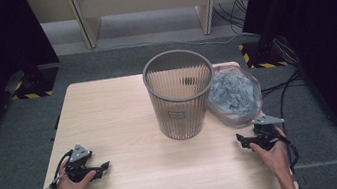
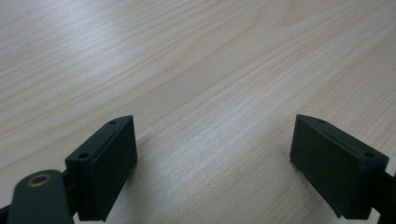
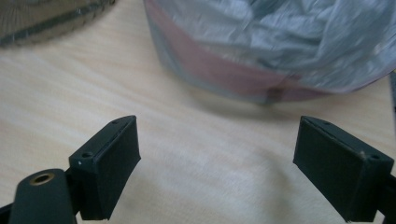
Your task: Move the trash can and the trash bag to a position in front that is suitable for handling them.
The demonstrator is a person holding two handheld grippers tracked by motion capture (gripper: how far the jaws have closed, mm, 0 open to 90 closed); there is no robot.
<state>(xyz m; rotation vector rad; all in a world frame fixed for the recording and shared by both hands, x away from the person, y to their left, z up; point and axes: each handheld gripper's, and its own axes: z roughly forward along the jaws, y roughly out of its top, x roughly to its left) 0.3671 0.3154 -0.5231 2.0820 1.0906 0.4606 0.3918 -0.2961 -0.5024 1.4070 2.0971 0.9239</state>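
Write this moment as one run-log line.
left gripper: open, empty | right gripper: open, facing bag | basket: upright, mid-table

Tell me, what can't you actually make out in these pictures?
- Plastic bag: high view, its left part sits behind the wastebasket; contents look like crumpled grey stuff, unidentifiable.
- Wastebasket label: high view, too small to read.
- Right gripper view: bag cut off by top edge, blurred.

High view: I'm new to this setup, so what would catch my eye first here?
A grey slatted wastebasket stands upright mid-table. Right beside it lies a crumpled clear plastic bag, near the table's right edge. At the near edge, the left gripper and right gripper rest low with fingers open, holding nothing.
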